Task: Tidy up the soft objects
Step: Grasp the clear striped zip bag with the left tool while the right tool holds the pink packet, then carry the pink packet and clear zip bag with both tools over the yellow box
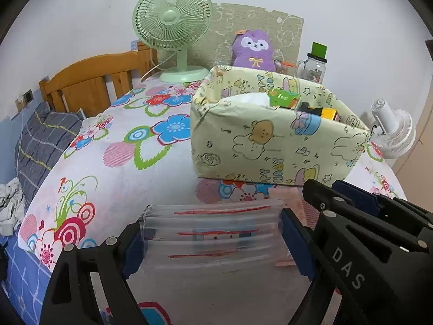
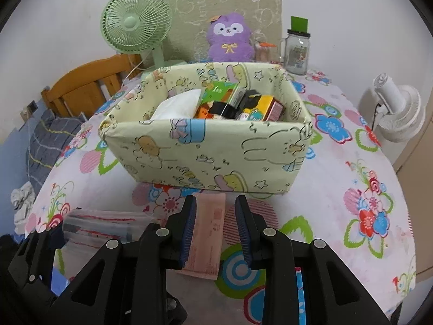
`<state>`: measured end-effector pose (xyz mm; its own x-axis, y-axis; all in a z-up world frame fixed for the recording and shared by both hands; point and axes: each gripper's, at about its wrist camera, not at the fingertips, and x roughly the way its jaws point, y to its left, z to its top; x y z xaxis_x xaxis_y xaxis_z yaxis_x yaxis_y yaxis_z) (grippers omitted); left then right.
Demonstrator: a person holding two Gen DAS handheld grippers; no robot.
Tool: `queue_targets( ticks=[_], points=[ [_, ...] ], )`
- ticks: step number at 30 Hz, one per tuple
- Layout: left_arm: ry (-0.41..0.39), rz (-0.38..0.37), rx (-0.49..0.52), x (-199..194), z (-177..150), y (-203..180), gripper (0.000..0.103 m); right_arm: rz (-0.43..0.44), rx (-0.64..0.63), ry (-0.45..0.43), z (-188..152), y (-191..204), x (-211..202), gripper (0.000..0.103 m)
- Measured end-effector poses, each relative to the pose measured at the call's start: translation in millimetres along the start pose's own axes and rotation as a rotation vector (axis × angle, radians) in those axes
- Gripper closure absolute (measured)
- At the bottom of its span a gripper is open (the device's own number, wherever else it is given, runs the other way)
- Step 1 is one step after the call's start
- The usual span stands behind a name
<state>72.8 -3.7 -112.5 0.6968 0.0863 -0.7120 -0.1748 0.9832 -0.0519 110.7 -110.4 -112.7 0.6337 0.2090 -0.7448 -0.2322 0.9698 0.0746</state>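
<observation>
A stack of clear zip bags with red seal lines (image 1: pixel 213 230) lies on the flowered tablecloth, between the fingers of my left gripper (image 1: pixel 211 233), whose pads touch its two sides. It also shows in the right wrist view (image 2: pixel 100 226). A pink packet (image 2: pixel 207 233) lies flat under my right gripper (image 2: pixel 215 230), which is open around it. The pale yellow cartoon-print storage box (image 2: pixel 205 149) stands just beyond, holding a white tissue pack (image 2: pixel 178 105) and small colourful boxes. My right gripper also shows in the left wrist view (image 1: pixel 319 197).
A green desk fan (image 2: pixel 135 27), a purple plush (image 2: pixel 230 38) and a glass jar mug (image 2: pixel 297 51) stand at the table's back. A white fan (image 2: pixel 397 111) is at the right edge. A wooden bed headboard (image 1: pixel 94 78) and bedding lie left.
</observation>
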Motion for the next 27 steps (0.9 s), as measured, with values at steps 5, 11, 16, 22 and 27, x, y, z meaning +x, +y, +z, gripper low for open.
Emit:
queue_targets(
  ticks=[5,11,16,22,27],
  points=[
    [0.020,0.007,0.006,8,-6,3,0.013,0.038,0.000,0.041,-4,4,13,0.068],
    [0.041,0.013,0.017,19,-9,11,0.013,0.025,-0.003,0.079,-6,9,30,0.058],
    [0.059,0.016,0.030,26,-10,18,0.013,0.009,-0.014,0.103,-7,16,42,0.053],
    [0.097,0.002,0.021,36,-13,21,0.013,-0.071,-0.064,0.101,-11,28,49,0.054],
    [0.097,-0.005,0.021,36,-14,20,0.013,-0.061,-0.045,0.109,-11,23,52,0.054]
  ],
)
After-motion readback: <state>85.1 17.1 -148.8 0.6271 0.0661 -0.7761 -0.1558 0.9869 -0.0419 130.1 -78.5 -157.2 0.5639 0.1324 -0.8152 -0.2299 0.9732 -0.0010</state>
